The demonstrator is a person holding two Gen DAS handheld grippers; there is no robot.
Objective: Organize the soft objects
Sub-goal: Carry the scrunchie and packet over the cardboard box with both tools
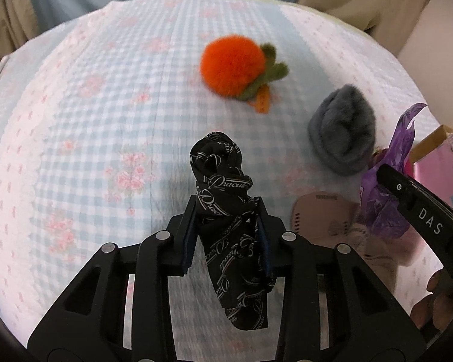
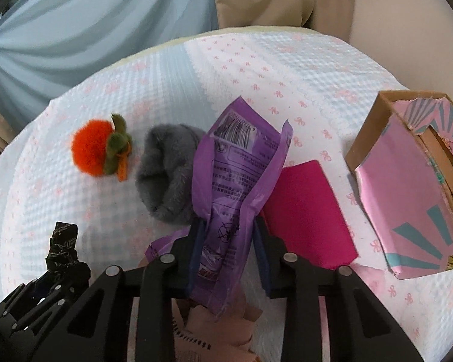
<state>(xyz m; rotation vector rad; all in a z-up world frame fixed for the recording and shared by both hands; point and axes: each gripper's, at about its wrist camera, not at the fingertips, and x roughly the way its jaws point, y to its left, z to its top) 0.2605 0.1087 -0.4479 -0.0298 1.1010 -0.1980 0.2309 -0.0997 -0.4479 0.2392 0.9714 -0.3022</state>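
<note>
My left gripper [image 1: 226, 211] is shut on a black patterned cloth [image 1: 223, 178] with white script, which stands up between the pads and hangs below them. My right gripper [image 2: 228, 226] is shut on a purple plastic pouch [image 2: 235, 163] with a barcode, lifted off the bed. An orange fluffy pompom [image 1: 232, 61] with green leaves lies further out on the bedspread, and a grey furry bundle [image 1: 342, 131] lies to its right. In the right wrist view the pompom [image 2: 90, 149] and grey bundle [image 2: 166, 178] lie left of the pouch. The left gripper and black cloth [image 2: 62, 247] show at lower left.
A checked, flowered bedspread [image 1: 90, 135] covers the bed. A pink cardboard box [image 2: 413, 187] stands open at the right, with a magenta flat card [image 2: 308, 214] beside it. Beige cloth [image 2: 217, 325] lies under the right gripper. Blue and beige curtains [image 2: 90, 30] hang behind.
</note>
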